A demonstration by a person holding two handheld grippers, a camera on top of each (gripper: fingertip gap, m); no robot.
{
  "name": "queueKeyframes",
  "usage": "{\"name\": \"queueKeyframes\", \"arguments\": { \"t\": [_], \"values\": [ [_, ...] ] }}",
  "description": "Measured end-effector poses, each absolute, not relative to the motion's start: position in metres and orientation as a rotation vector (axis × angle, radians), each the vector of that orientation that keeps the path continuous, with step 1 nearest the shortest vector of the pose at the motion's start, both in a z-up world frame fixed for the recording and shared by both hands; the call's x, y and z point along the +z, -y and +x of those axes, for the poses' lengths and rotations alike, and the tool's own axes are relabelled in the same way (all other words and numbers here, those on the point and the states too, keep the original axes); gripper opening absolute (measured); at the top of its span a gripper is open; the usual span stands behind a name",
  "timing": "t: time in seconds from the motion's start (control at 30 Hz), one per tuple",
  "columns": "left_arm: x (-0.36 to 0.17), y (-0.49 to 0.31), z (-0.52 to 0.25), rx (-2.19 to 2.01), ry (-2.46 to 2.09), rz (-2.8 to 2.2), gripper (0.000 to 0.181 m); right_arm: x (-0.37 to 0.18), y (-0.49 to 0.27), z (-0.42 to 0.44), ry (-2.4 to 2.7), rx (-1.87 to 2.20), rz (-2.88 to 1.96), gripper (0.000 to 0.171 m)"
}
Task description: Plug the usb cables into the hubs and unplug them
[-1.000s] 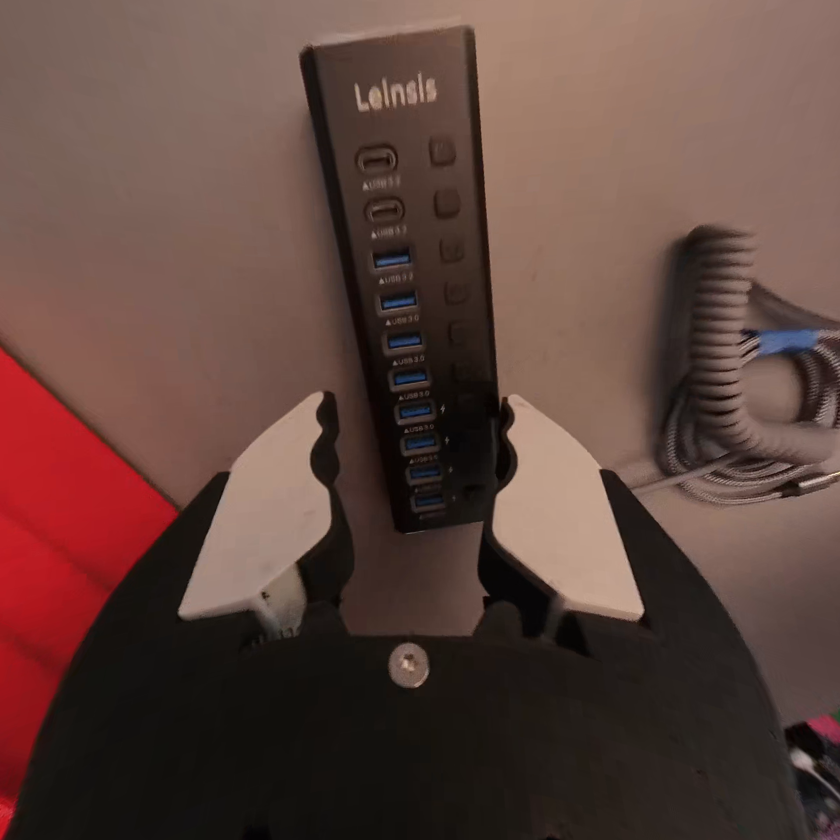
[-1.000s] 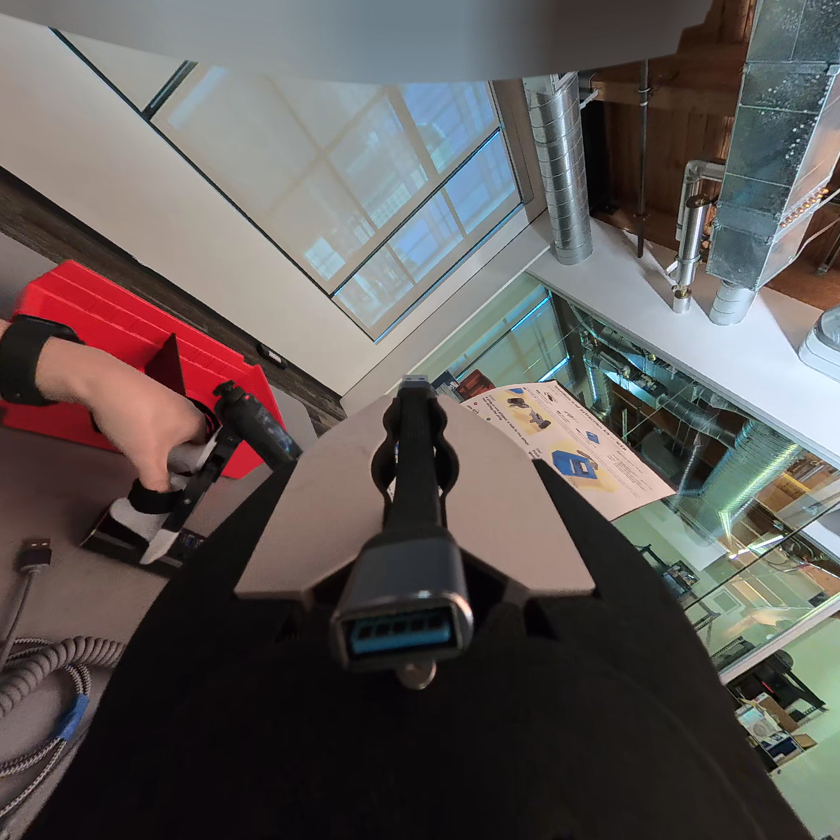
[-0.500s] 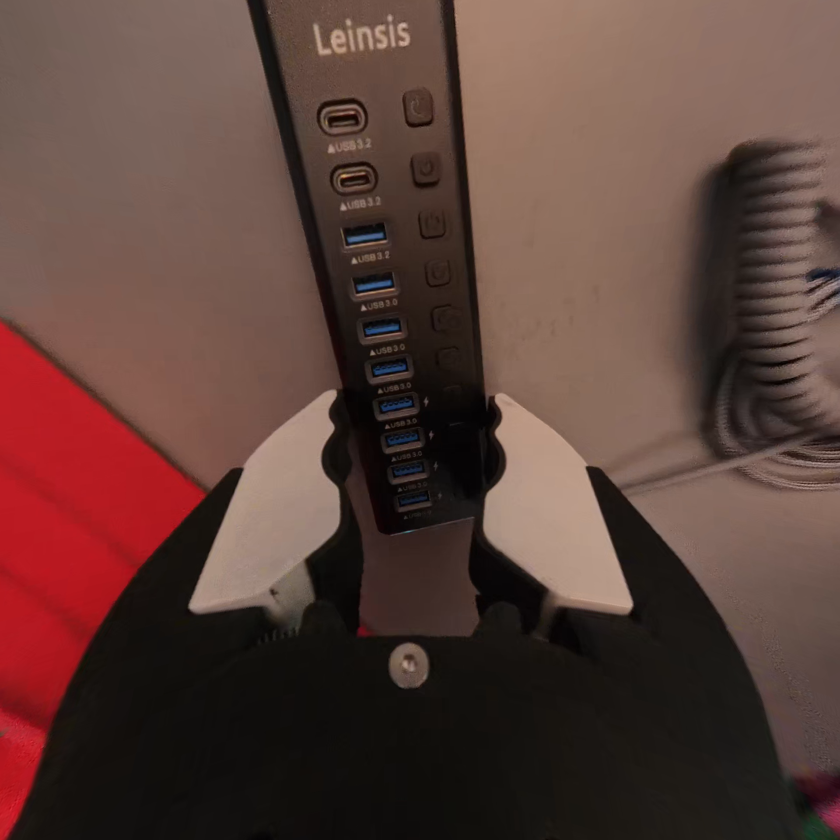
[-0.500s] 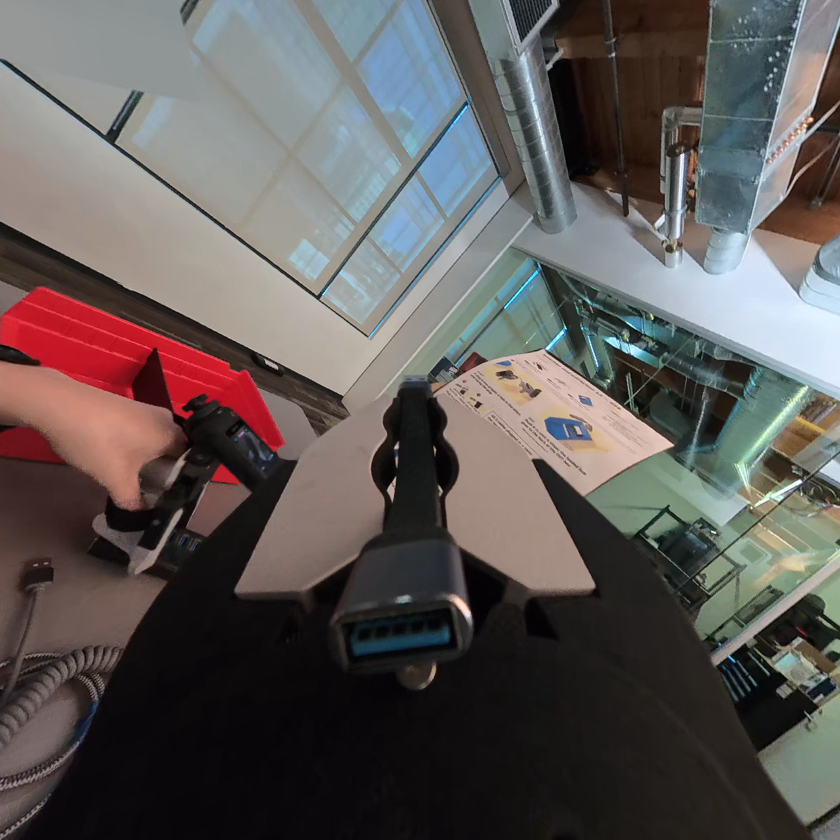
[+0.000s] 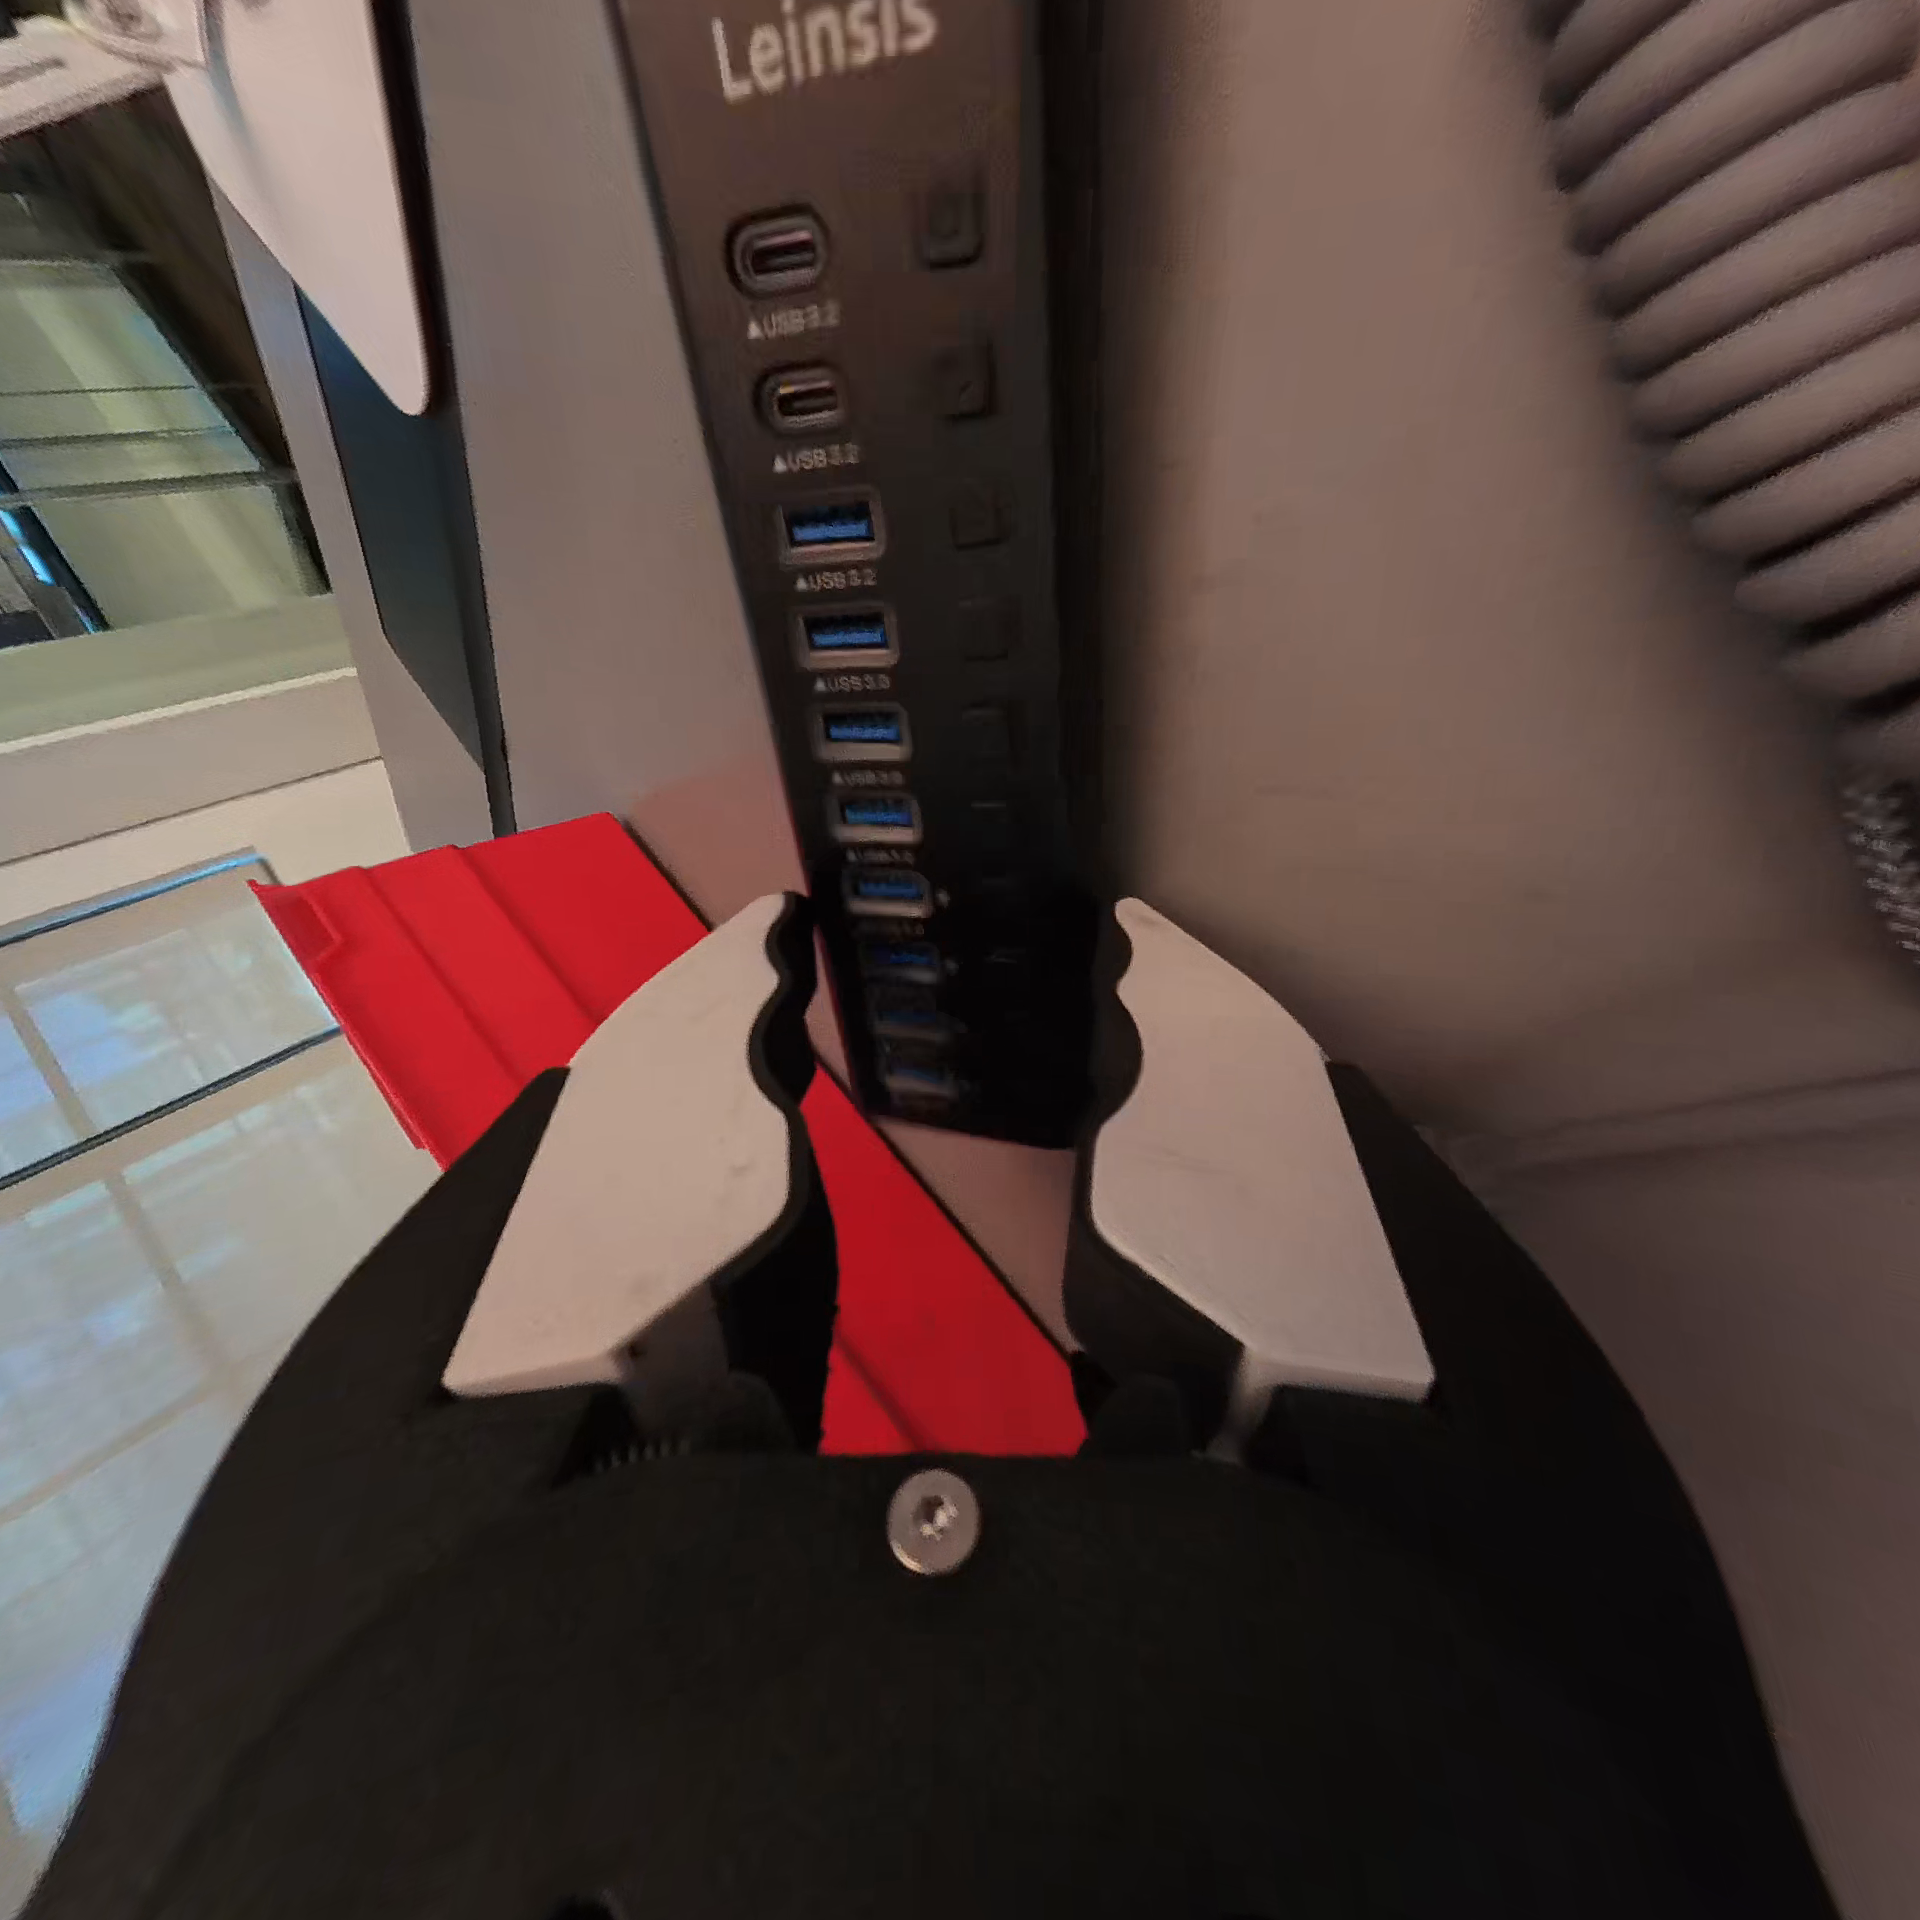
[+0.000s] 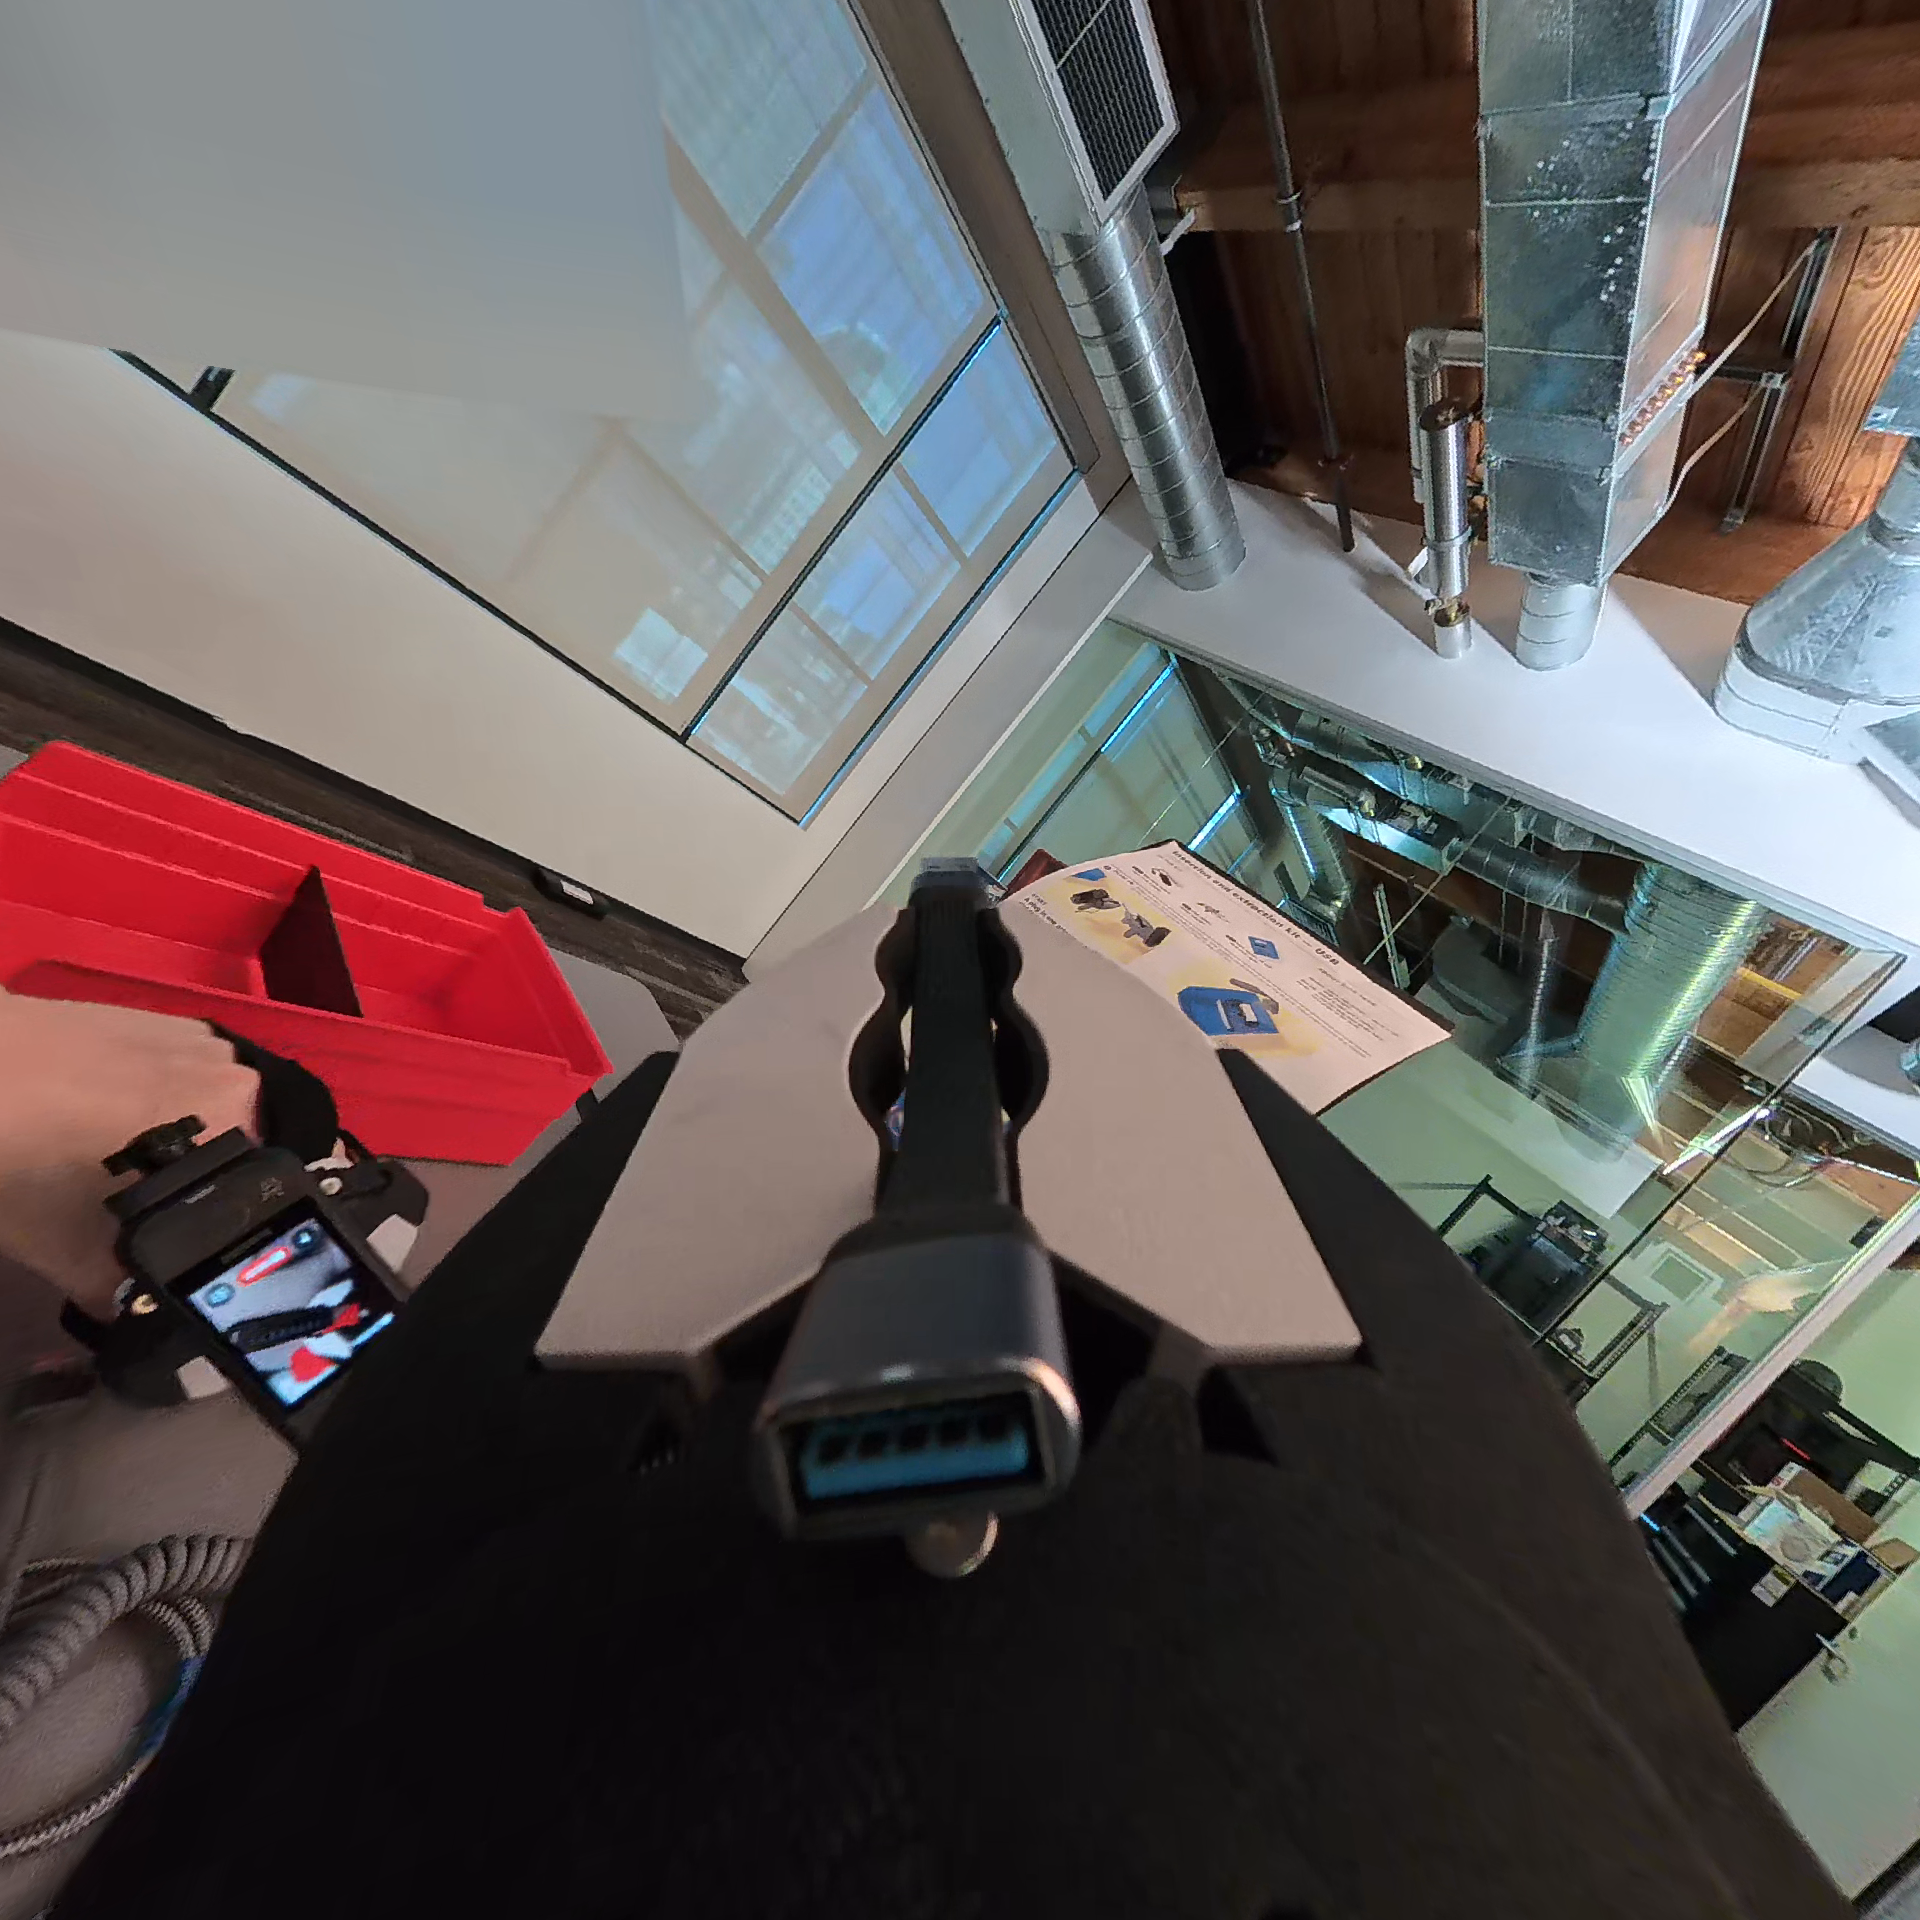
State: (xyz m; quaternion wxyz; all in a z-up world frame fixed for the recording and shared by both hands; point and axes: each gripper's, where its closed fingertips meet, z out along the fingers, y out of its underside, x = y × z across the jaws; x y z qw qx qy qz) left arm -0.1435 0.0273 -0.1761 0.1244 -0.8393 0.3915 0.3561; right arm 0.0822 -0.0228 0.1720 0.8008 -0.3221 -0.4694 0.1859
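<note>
Grey tabletop (image 5: 1299, 727) runs under the long black hub (image 5: 883, 540), with a red bin (image 5: 499, 987) at its near left and a coiled grey cable (image 5: 1745, 343) off to the right. Our left gripper (image 5: 951, 997) straddles the hub's near end — the right fingertip looks to be against its side, the left shows a sliver of gap, so we cannot tell whether it is truly clamped. Our right gripper (image 6: 951, 997) is pressed together on a short black USB adapter cable (image 6: 945, 1049), its blue socket end facing the camera, its plug pointing up at windows and ducting — well away from the hub. The risk, as we judge it: a loosely held hub will skid or twist under the insertion push. The plug may also pivot in the pinch and meet a port askew.
</note>
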Motion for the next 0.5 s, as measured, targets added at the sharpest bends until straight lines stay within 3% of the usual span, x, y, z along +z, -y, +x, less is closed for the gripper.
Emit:
{"name": "queueKeyframes", "arguments": {
  "t": [0.2,0.33,0.5],
  "values": [
    [-0.166,-0.028,-0.125,1.300,-1.358,-2.042,0.002,0.176,0.029,0.086,1.003,0.403,-0.668,0.013],
    [-0.164,-0.024,-0.125,0.925,-1.168,-2.305,0.031,0.178,0.030,0.091,1.000,0.407,-0.666,0.013],
    [-0.131,-0.049,-0.102,-0.056,-1.019,-2.522,0.050,0.180,0.032,0.096,0.992,0.443,-0.657,0.013]
  ]
}}
